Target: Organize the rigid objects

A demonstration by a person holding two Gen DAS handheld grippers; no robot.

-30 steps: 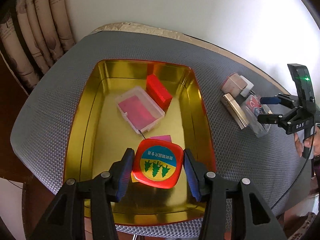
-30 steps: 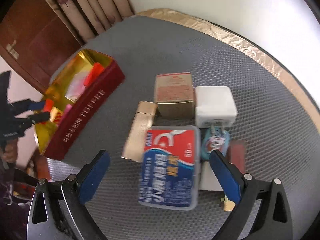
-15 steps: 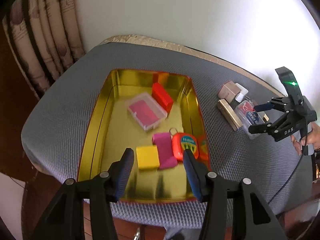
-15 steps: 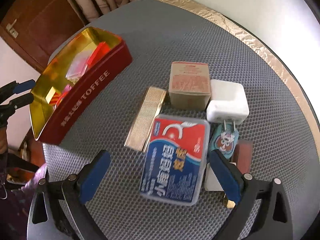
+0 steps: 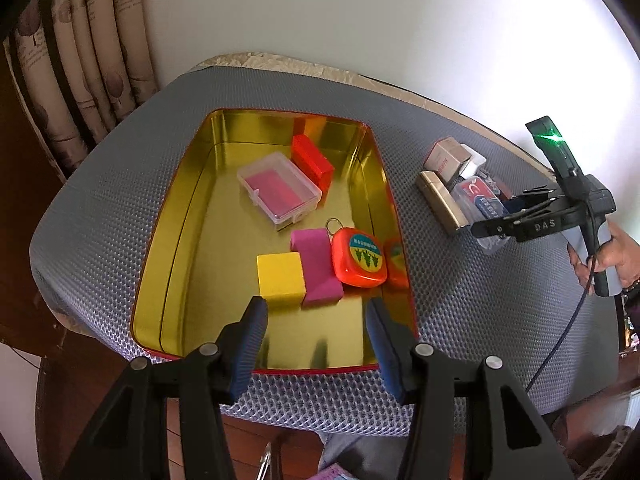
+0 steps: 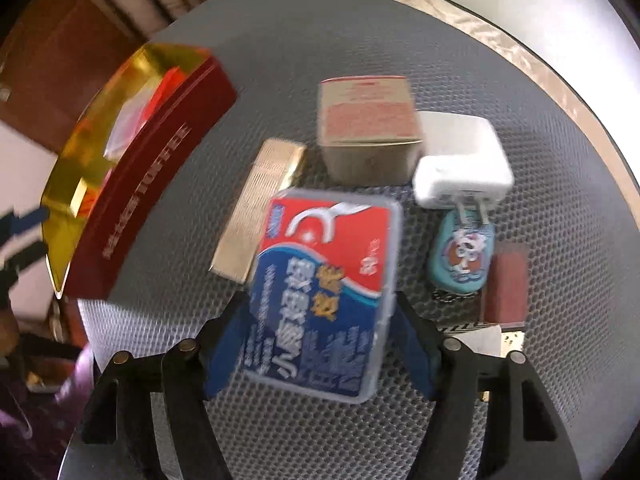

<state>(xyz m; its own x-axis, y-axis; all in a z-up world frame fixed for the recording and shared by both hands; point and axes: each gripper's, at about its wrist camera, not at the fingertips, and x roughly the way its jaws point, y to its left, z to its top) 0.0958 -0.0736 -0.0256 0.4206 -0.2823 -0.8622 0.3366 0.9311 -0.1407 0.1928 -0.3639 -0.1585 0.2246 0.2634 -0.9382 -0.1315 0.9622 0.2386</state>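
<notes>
Over at nine o'clock on the grey mat [image 5: 460,304] sits the gold tin [image 5: 192,216], red outside. Above its near rim hangs the left gripper [image 5: 316,334], jaws apart with nothing between them. Inside the tin, toward three o'clock, lie a yellow block [image 5: 280,276], a magenta block [image 5: 316,264] and an orange tape measure [image 5: 360,258]; at twelve, a clear case [image 5: 280,190] and a red box [image 5: 314,160].

At three o'clock of the tin, the right gripper [image 6: 320,330] has just been closing its jaws around the floss box [image 6: 324,284], pads at its sides; whether they press yet, I cannot tell. Around it are a gold bar [image 6: 260,204], carton [image 6: 368,128], white charger [image 6: 460,160] and teal keychain [image 6: 460,256].
</notes>
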